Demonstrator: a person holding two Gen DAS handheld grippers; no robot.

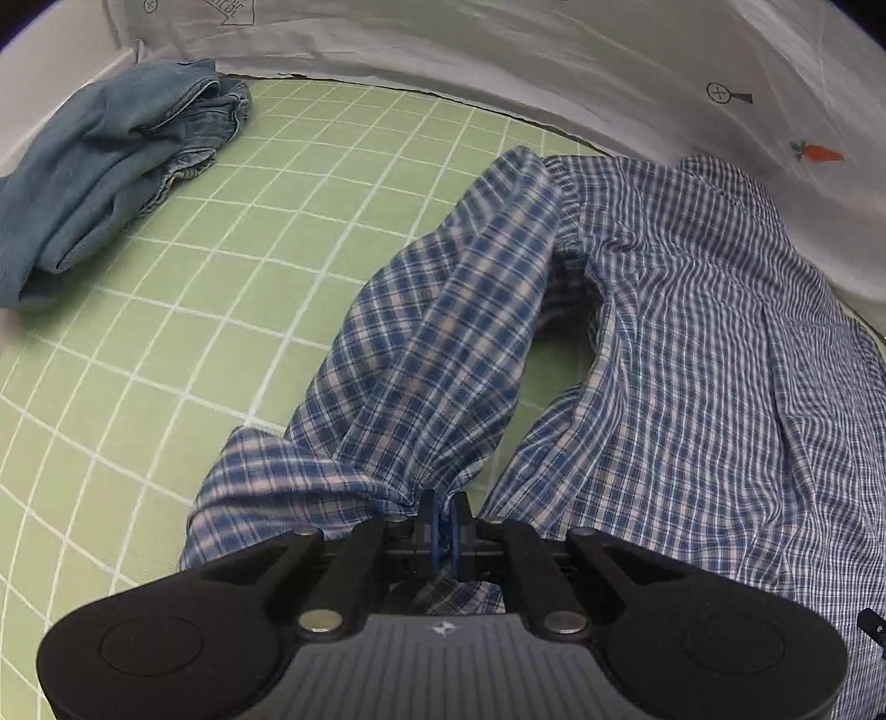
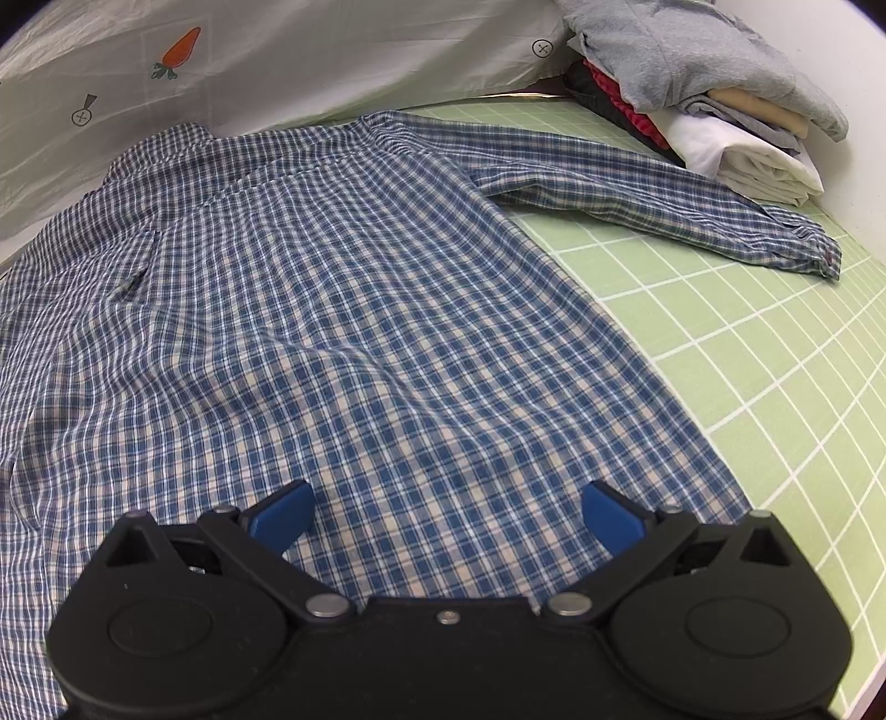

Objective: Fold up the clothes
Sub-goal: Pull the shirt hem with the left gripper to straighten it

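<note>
The left gripper (image 1: 443, 512) is clamped tight on the cuff end of the plaid shirt's sleeve (image 1: 432, 343), which runs ahead of it to the shirt body on its right. The right gripper (image 2: 446, 512) gapes wide, holding nothing, over the plaid shirt (image 2: 310, 310) spread on the green grid mat (image 2: 775, 354); the other sleeve (image 2: 653, 194) lies ahead-right, near a stack of folded clothes (image 2: 709, 94).

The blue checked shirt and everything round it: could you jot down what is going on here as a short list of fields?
garment being folded: blue and white checked cotton shirt, spread back-up on the green grid-lined mat
left gripper: shut on the shirt's left sleeve, near the cuff
right gripper: open, over the shirt's lower part, holding nothing
other sleeve: lying flat, stretched out on the mat
waiting: crumpled blue denim garment at the mat's far left
done: stack of folded clothes, grey on top, far right
backdrop: white sheet with a carrot print
</note>
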